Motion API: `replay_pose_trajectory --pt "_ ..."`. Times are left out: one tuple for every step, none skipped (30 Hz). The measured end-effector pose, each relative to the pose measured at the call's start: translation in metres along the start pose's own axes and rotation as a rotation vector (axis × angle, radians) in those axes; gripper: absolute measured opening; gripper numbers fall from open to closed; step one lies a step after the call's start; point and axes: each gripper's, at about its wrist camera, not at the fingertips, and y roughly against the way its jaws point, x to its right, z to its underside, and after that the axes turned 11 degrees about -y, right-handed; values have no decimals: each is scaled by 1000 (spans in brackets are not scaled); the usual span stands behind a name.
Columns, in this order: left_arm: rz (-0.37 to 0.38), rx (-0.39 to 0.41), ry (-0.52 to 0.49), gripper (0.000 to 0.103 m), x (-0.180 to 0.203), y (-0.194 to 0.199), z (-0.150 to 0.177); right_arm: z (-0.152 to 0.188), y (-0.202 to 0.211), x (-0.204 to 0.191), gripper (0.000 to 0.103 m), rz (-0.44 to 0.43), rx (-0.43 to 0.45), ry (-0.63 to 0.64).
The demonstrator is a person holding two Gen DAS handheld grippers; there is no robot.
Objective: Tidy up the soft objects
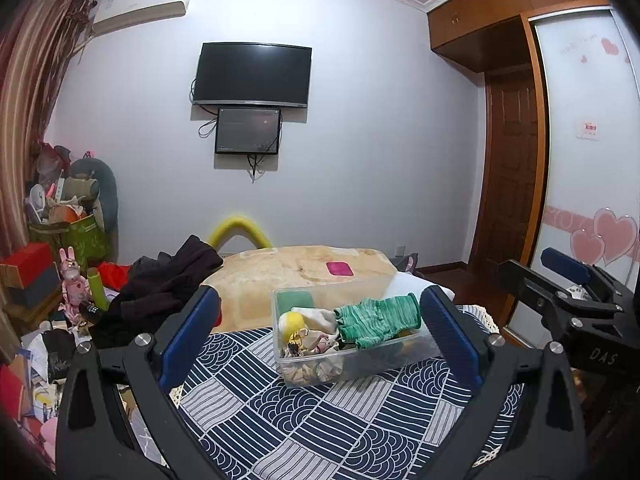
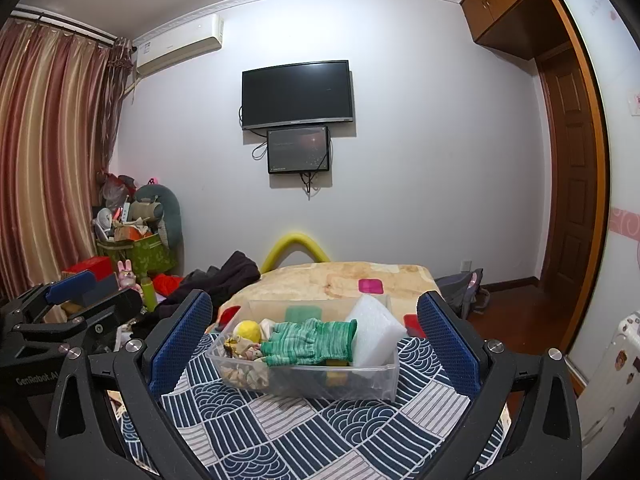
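The left gripper (image 1: 320,320) hangs above the patterned cloth with its blue-padded jaws spread wide and nothing between them; the right gripper (image 2: 316,328) is held the same way, jaws wide apart and empty. Each shows in the other's view, the right gripper at the right edge of the left view and the left gripper at the left edge of the right view.

Just ahead of both, framed between the fingers, a clear plastic bin (image 2: 360,380) sits on the navy and white patterned cloth (image 1: 320,420). Over its top lies a green knitted glove (image 2: 312,340); beside it is a yellow plush ball (image 2: 248,330), with pale fabric pieces (image 1: 312,340) bunched at the bin's left end. A white foam block (image 2: 372,328) leans at the bin's right end.

Beyond the bin spreads a beige blanket (image 1: 300,264) with a pink square (image 1: 340,269) lying on it, dark clothing (image 1: 160,280) heaped to the left, and a television (image 2: 298,94) on the wall
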Motion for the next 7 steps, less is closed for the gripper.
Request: replay_pose_trajectory --pt "0 1 5 102 -1 0 0 0 0 0 103 0 -1 1" --pt "3 3 7 102 -1 0 -1 0 0 0 103 1 -2 1" --pt "6 6 10 102 -2 1 -1 0 0 0 103 0 -2 2" --pt "6 9 12 102 -2 1 -1 0 0 -1 103 -1 -2 2" --pt "9 11 11 102 -2 1 -1 0 0 0 103 -1 -2 2" --pt "14 10 10 102 -2 1 -1 0 0 -1 103 -1 -3 2" --pt "14 9 11 102 -2 1 -1 1 0 -1 103 -1 -3 2"
